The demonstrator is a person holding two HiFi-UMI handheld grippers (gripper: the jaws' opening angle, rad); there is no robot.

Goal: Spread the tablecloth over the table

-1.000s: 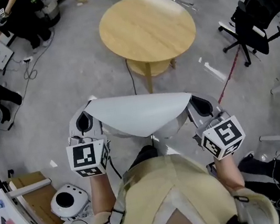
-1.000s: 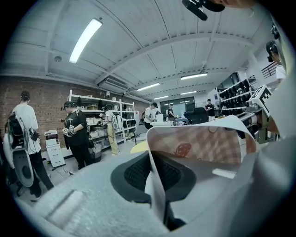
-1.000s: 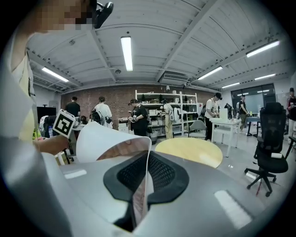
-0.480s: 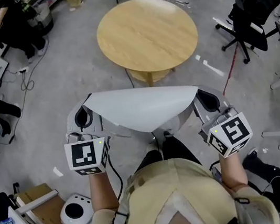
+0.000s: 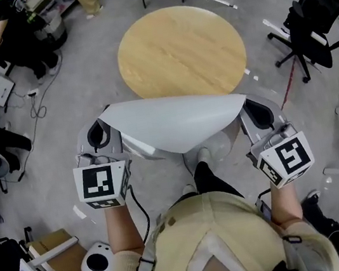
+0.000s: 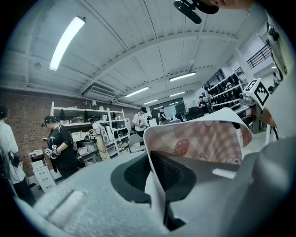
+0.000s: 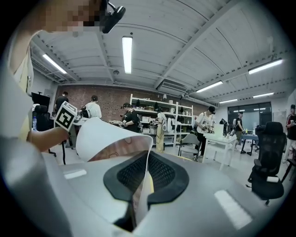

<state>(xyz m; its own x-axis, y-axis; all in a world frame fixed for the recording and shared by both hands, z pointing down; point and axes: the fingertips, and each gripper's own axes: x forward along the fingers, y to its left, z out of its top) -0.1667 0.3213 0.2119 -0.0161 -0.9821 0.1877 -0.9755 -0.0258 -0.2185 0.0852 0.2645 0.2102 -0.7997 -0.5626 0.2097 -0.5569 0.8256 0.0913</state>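
Tablecloth btwn L tongs & R tongs, ends in both.

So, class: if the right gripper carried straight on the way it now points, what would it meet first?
Probably the round wooden table: the right gripper, shut on the tablecloth, aims toward its near right edge. Height is unclear, so it might pass just over the top.

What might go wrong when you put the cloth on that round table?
1. The left gripper and right gripper each pinch only an edge of the cloth, so it might slip out when flung.
2. The cloth sags between them near the person's shoe and may get stepped on.
3. Its white side faces up, so the strawberry print may land face down on the table.
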